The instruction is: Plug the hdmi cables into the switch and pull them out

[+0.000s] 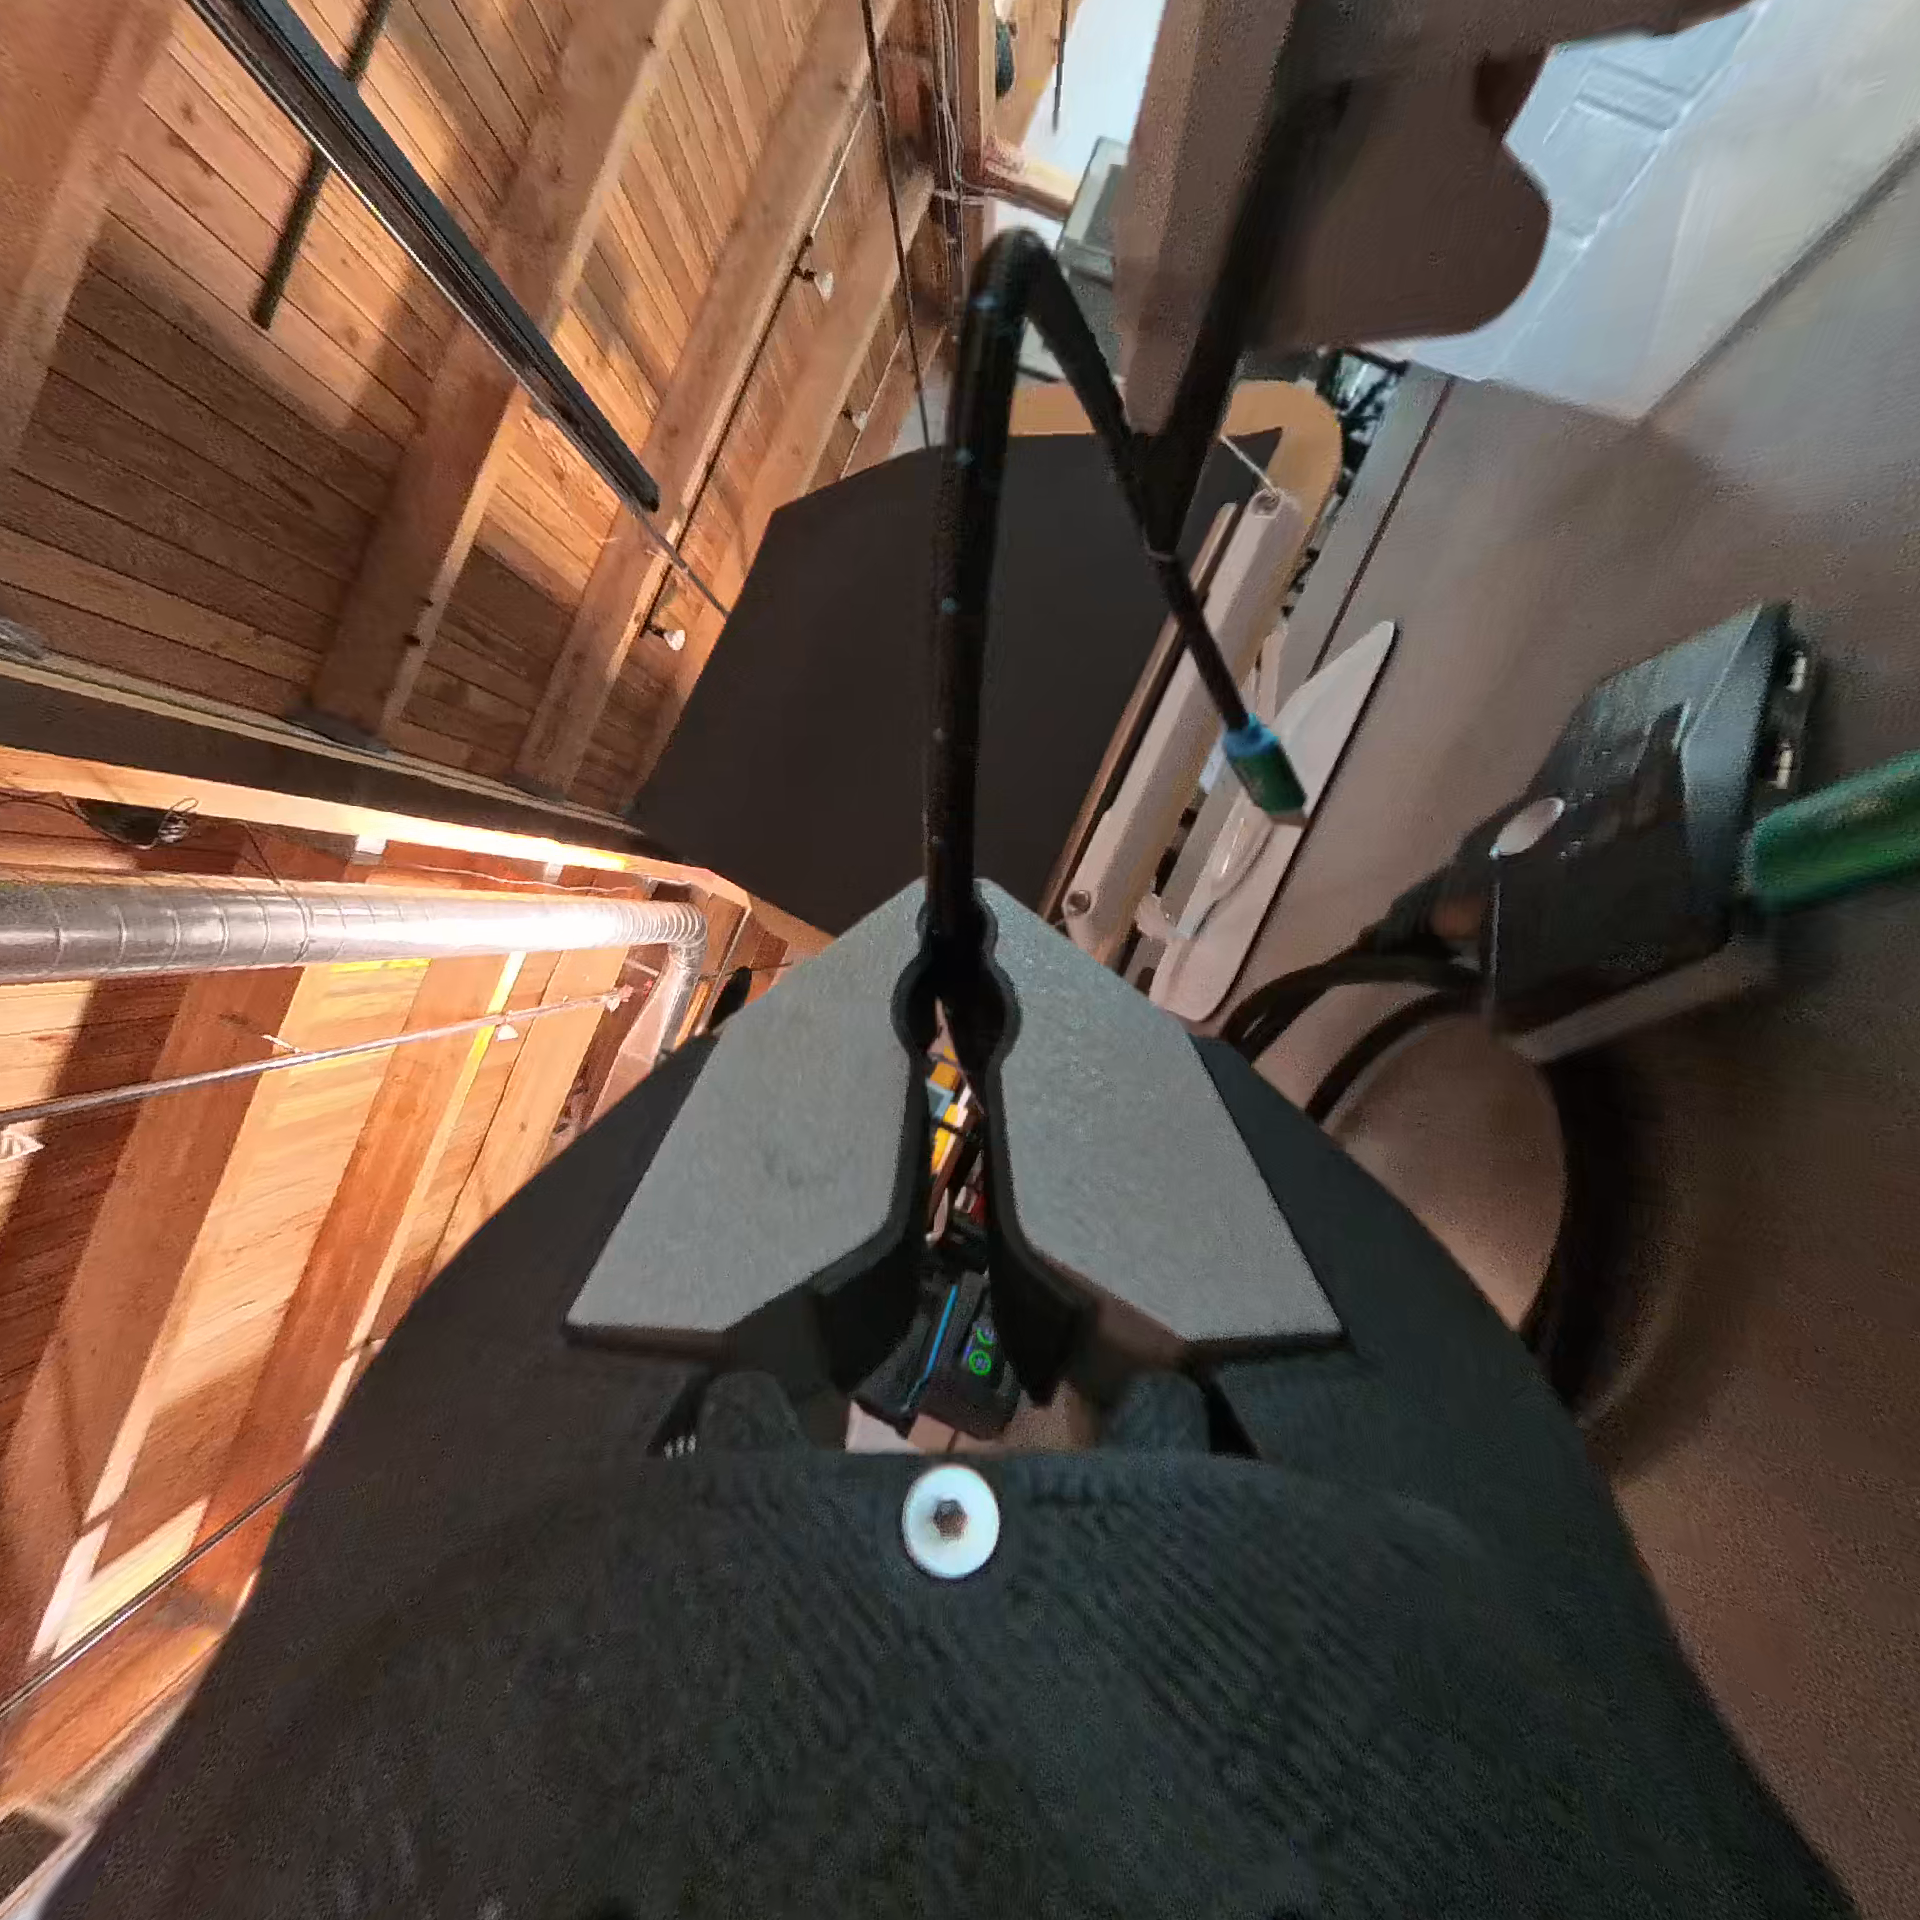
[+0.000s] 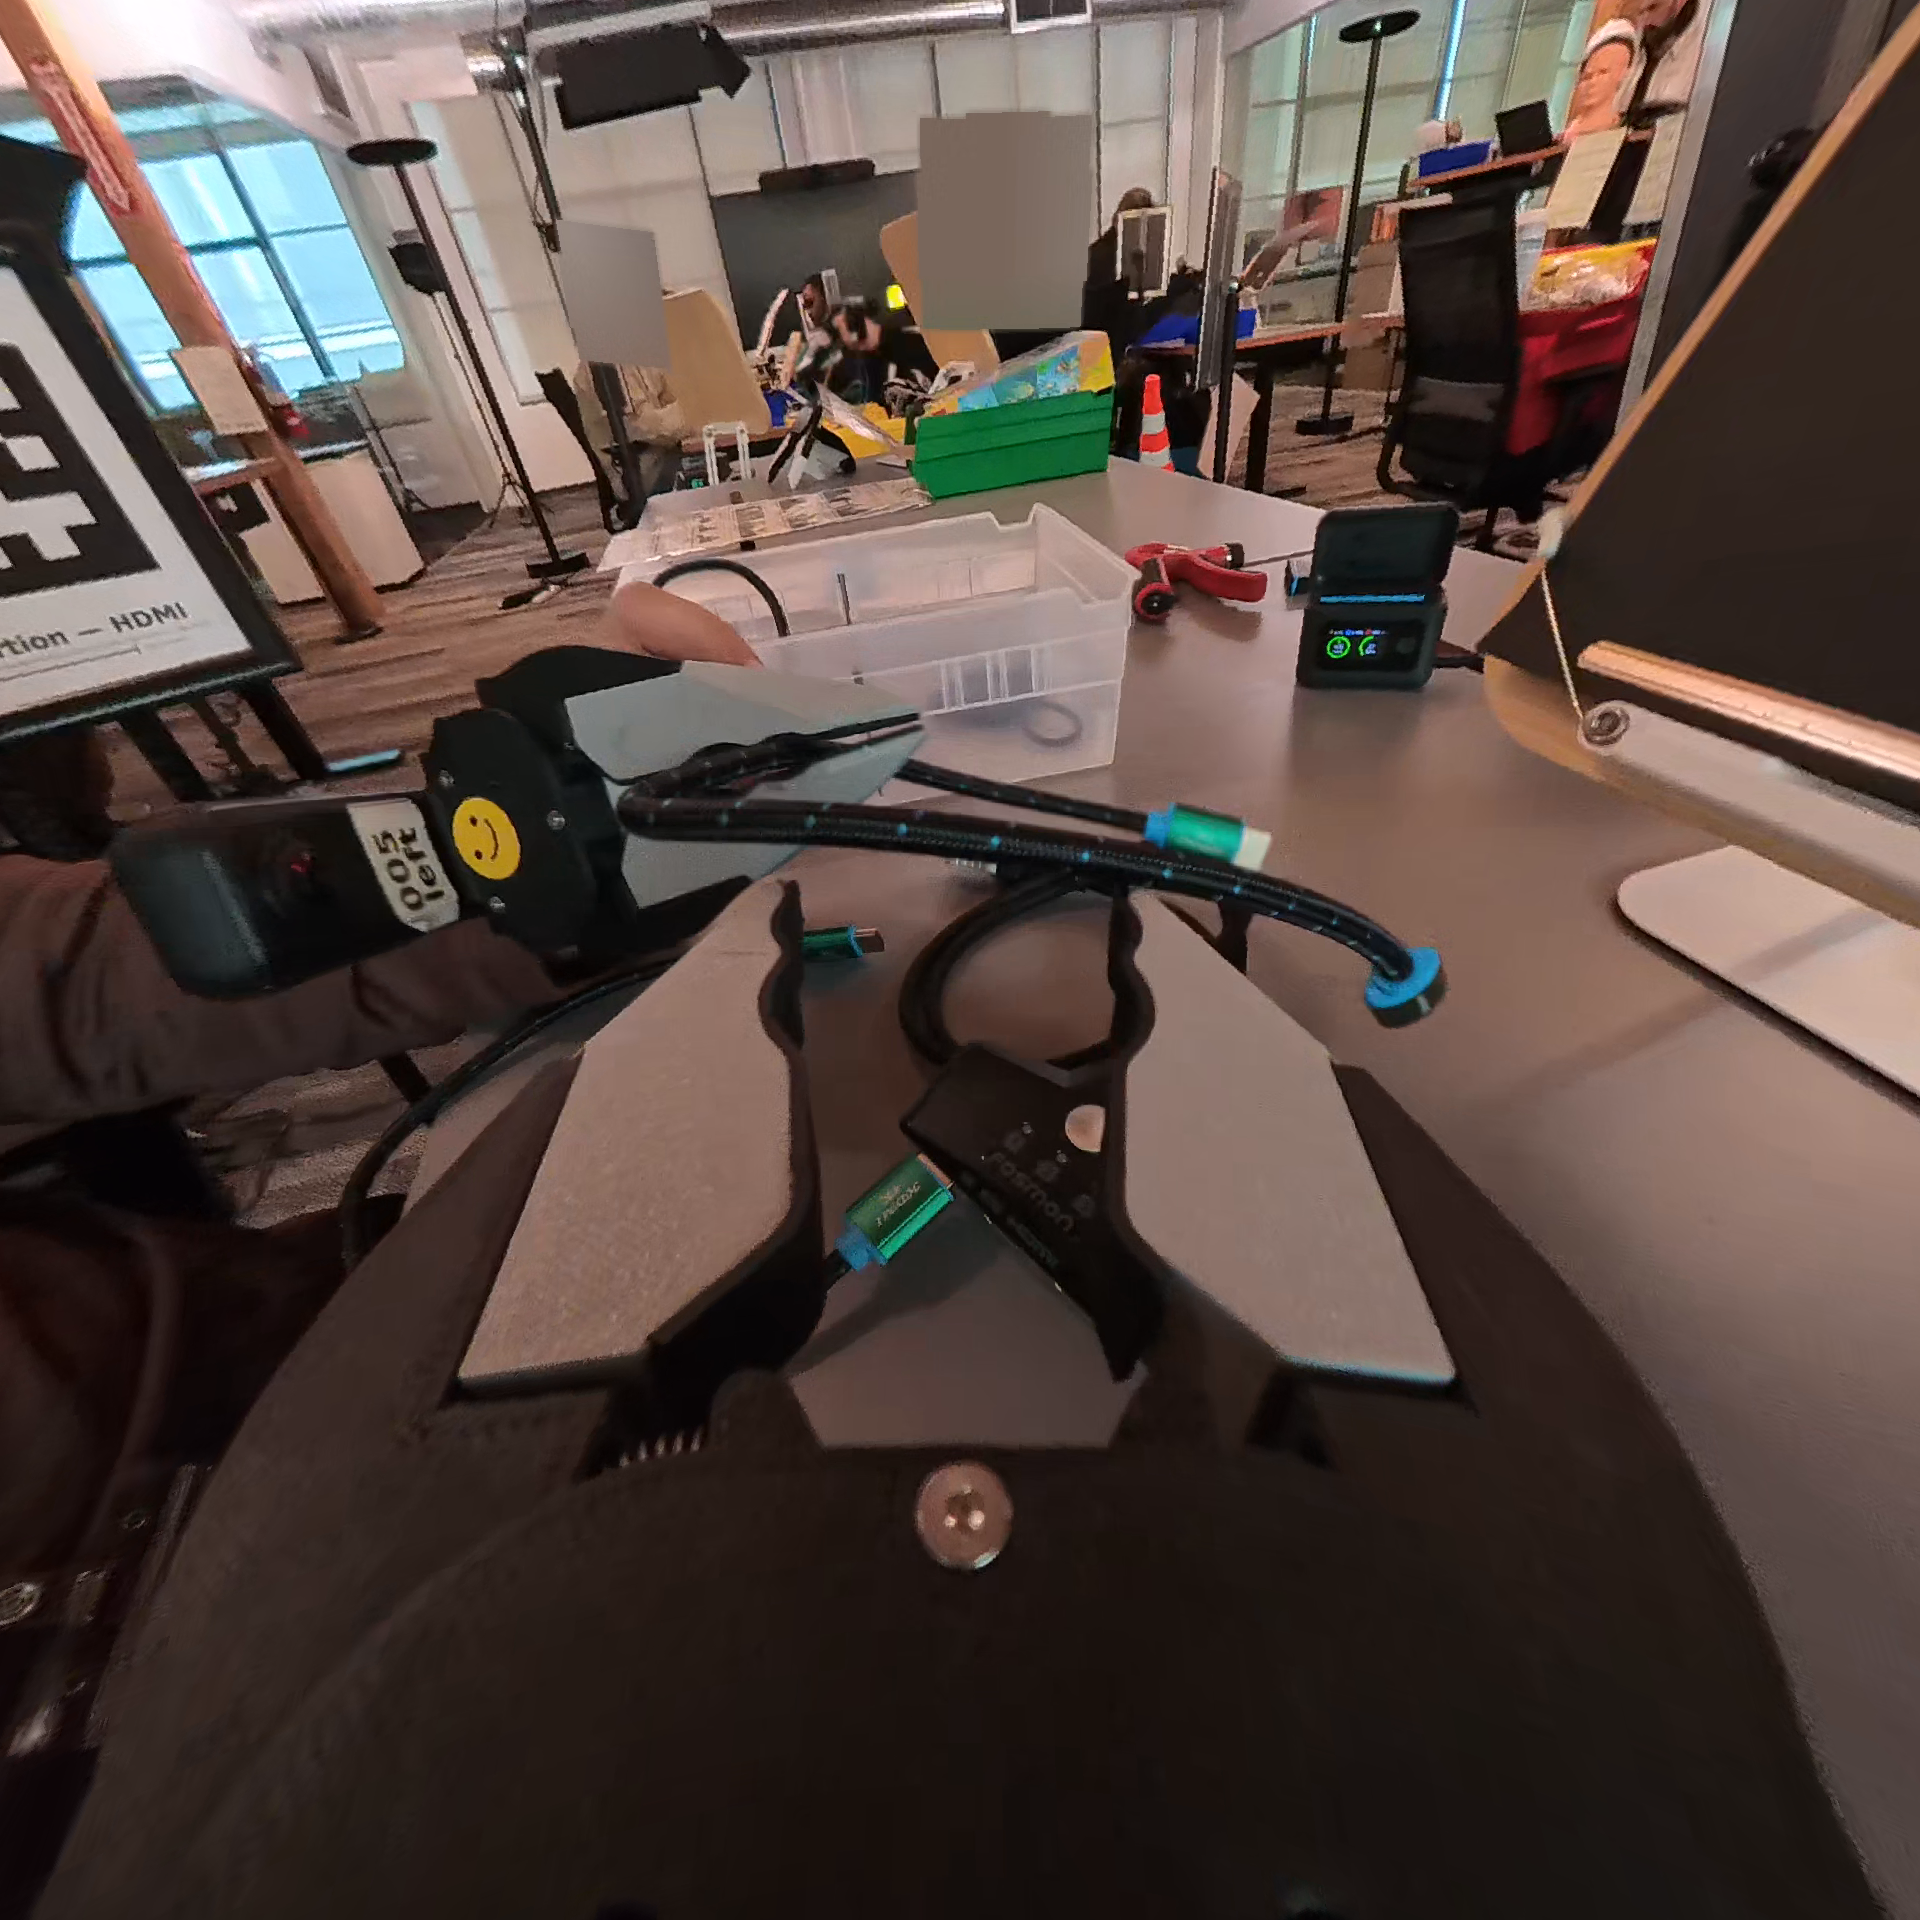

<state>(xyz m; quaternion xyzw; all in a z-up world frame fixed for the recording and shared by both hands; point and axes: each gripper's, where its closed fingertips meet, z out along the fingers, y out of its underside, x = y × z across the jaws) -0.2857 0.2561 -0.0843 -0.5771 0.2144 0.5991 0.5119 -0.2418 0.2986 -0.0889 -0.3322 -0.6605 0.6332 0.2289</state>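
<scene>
Left tongs (image 1: 951,935): clenched on a black braided HDMI cable (image 1: 951,623), pinched in the notch near the fingertips. The cable rises from the grip, loops over and hangs free, ending in a green plug (image 1: 1262,769) held in the air, touching nothing. Seen from the right wrist view, these tongs (image 2: 904,732) are turned sideways above the worktop (image 2: 1558,1195), the same cable (image 2: 935,831) sagging beside them.

Right tongs (image 2: 951,935): released, fingers set wide apart, grasping nothing, poised over the switch.

Switch (image 2: 1023,1153): small black box lying flat on the worktop, between the right fingers. A second green plug (image 2: 894,1205) is seated in its near-left side.

Third green plug (image 2: 842,943): loose on the worktop, beyond the switch.

Clear plastic bin (image 2: 1039,623): on the worktop, well behind the cables.
</scene>
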